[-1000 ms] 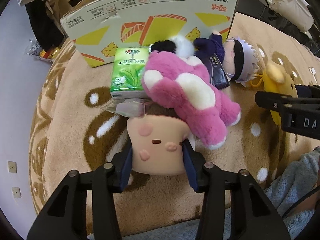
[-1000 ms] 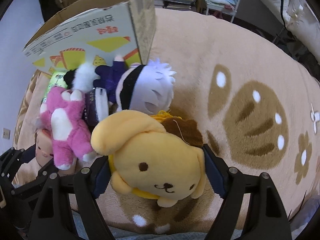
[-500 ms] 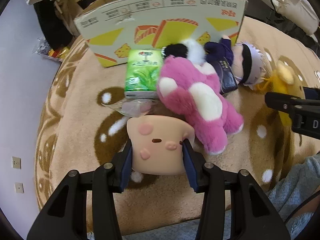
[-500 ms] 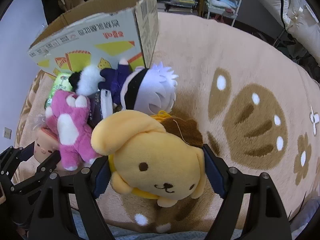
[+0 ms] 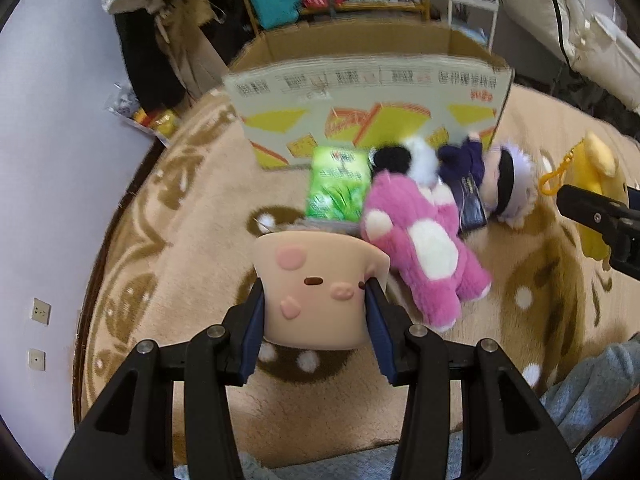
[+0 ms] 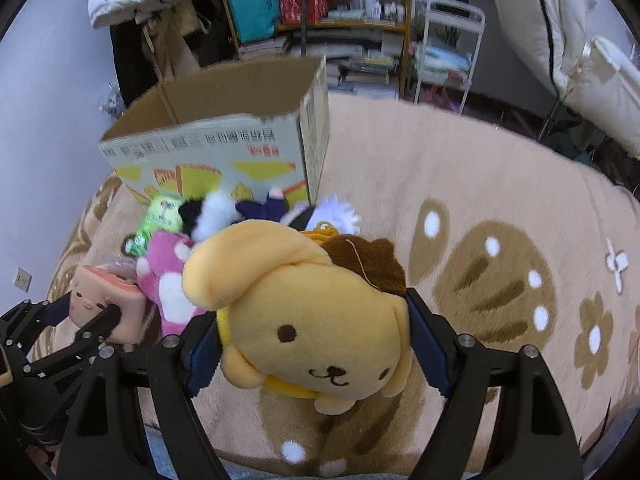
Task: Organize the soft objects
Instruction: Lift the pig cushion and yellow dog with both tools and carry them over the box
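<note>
Left tongs point(image 5: 314, 306) clenched on one peach squishy block toy with a pink-cheeked face point(image 5: 316, 280), held above the beige-and-brown plush rug point(image 5: 200, 216); right tongs point(image 6: 314, 344) clenched on one yellow floppy-eared plush dog point(image 6: 316, 320), also off the rug. On the rug, by the one open cardboard box with yellow print point(image 5: 360, 116): one pink-and-white plush bear point(image 5: 416, 240), one black-and-white plush point(image 5: 404, 158), one white-haired doll in dark clothes point(image 5: 496, 184), one green tissue pack point(image 5: 338, 188).
</note>
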